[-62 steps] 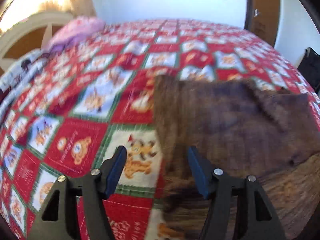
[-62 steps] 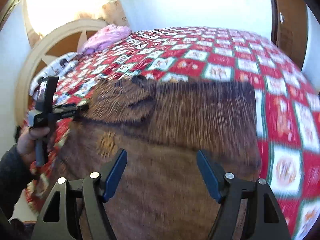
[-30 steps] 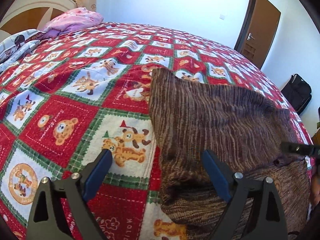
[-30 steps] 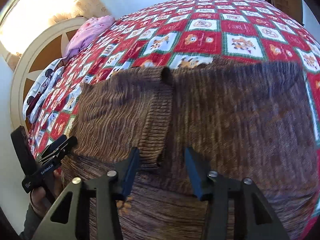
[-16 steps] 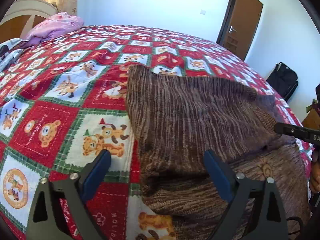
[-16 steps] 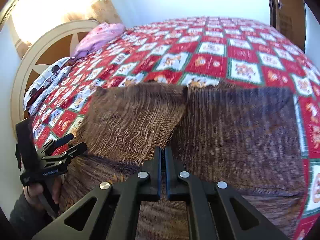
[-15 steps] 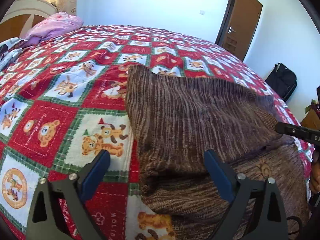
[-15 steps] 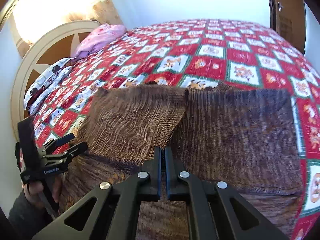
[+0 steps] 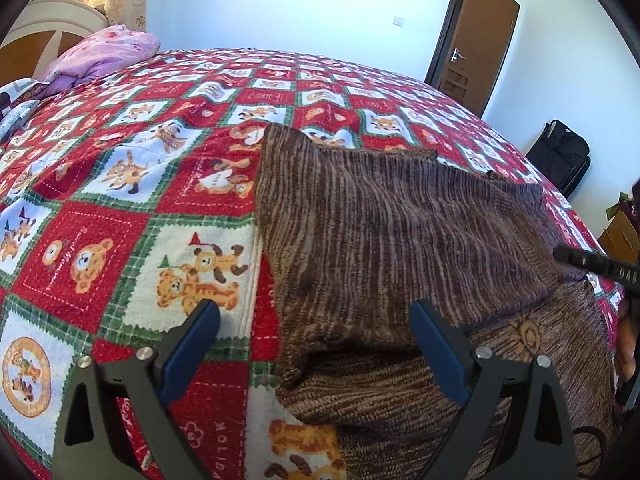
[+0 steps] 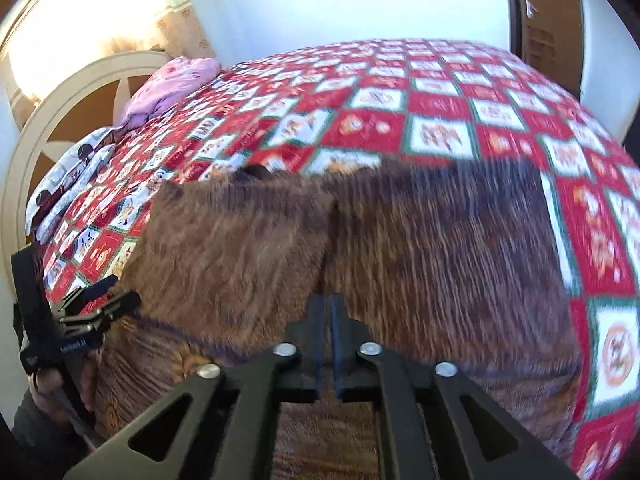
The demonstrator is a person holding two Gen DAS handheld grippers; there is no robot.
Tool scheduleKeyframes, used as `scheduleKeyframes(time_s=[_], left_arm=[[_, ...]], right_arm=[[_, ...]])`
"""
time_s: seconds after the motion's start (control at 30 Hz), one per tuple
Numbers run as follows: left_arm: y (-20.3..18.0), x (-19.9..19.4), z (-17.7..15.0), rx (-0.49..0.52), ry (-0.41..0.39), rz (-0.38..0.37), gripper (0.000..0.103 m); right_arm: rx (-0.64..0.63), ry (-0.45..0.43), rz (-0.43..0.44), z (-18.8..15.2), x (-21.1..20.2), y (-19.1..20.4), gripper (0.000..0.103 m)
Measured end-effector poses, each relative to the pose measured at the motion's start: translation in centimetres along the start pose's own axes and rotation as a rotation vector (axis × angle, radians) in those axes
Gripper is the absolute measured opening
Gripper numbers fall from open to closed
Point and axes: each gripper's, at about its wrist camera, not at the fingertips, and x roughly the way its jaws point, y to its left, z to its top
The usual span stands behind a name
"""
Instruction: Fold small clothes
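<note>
Hand-held gripper (image 9: 314, 344) above brown sweater (image 9: 400, 232)

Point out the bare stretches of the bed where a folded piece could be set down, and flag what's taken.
Free: the bedspread between the brown sweater's left edge and the pink bundle at the headboard, and the far stretch toward the door. A strip right of the sweater is bare too. Crowded: the near middle, under the sweater and both grippers.

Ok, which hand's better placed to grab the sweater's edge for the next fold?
Probably left: the left gripper is wide open over the side edge of the sweater. The right gripper, jaws only opening with nothing between them, is above the middle.
</note>
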Motion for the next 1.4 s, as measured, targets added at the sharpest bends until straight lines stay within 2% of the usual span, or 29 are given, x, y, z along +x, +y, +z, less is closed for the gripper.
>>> scheduleKeyframes(time_s=[0.03, 0.1, 0.2, 0.23, 0.27, 0.3, 0.37, 0.47, 0.6, 0.67, 0.7, 0.73, 0.77, 0.83, 0.97, 1.03, 1.1, 1.17, 1.4], left_arm=[[0.0, 0.0, 0.0, -0.001, -0.001, -0.001, 0.098], [0.0, 0.0, 0.0, -0.001, -0.002, -0.003, 0.100], [0.0, -0.2, -0.1, -0.002, -0.010, -0.001, 0.100], [0.1, -0.3, -0.1, -0.003, -0.015, -0.006, 0.100], [0.2, -0.5, -0.1, -0.007, -0.022, -0.020, 0.100], [0.3, -0.6, -0.2, -0.012, -0.028, -0.040, 0.100], [0.7, -0.9, -0.3, -0.033, -0.038, -0.073, 0.102], [1.1, -0.9, -0.3, -0.063, -0.042, -0.074, 0.102], [0.4, -0.7, -0.2, -0.036, -0.029, -0.053, 0.103], [0.7, -1.1, -0.4, -0.060, -0.024, -0.049, 0.103], [1.0, -1.4, -0.6, -0.073, -0.026, -0.050, 0.103], [1.2, -1.9, -0.8, -0.088, -0.023, -0.054, 0.103], [1.4, -2.4, -1.1, -0.100, -0.022, -0.060, 0.103], [1.6, -3.3, -1.7, -0.120, -0.035, -0.080, 0.103], [0.4, -4.1, -3.0, -0.079, -0.029, -0.036, 0.103], [-0.5, -3.9, -3.0, -0.029, -0.024, 0.011, 0.103], [-1.3, -3.8, -2.9, 0.006, -0.023, 0.044, 0.103], [-1.5, -3.6, -2.9, 0.024, -0.021, 0.073, 0.103], [-1.3, -2.6, -2.9, 0.023, 0.022, 0.093, 0.103]], right_arm=[[-0.025, -0.007, 0.013, 0.7, 0.1, 0.5, 0.059], [-0.050, -0.038, 0.048, 2.1, 0.7, 1.3, 0.061], [-0.077, -0.029, -0.014, 3.9, 3.3, 2.0, 0.061], [-0.061, -0.004, -0.027, 4.3, 4.5, 1.7, 0.052], [-0.040, 0.039, -0.017, 4.6, 6.0, 1.3, 0.038], [-0.033, 0.072, -0.010, 4.8, 7.0, 1.0, 0.012], [-0.034, 0.048, -0.045, 4.8, 7.3, 0.8, 0.008], [-0.049, 0.005, -0.104, 4.7, 6.2, 0.6, 0.008], [-0.119, 0.023, -0.139, 4.2, 6.4, 0.7, 0.009], [-0.142, 0.015, -0.147, 3.6, 5.4, 1.2, 0.026], [-0.148, 0.012, -0.125, 3.3, 4.8, 1.4, 0.051], [-0.147, 0.002, -0.062, 2.7, 3.7, 1.7, 0.061], [-0.142, -0.012, -0.018, 2.1, 2.8, 1.9, 0.061], [-0.162, -0.014, 0.013, 1.1, 1.9, 2.6, 0.061], [-0.229, 0.027, 0.011, -1.2, 2.5, 3.7, 0.061], [-0.211, 0.063, -0.007, -1.6, 3.6, 3.2, 0.061], [-0.163, 0.055, 0.022, -1.8, 3.7, 2.4, 0.061], [-0.171, 0.061, 0.007, -2.1, 3.4, 2.4, 0.061], [-0.176, 0.054, -0.008, -2.7, 3.0, 2.1, 0.063]])
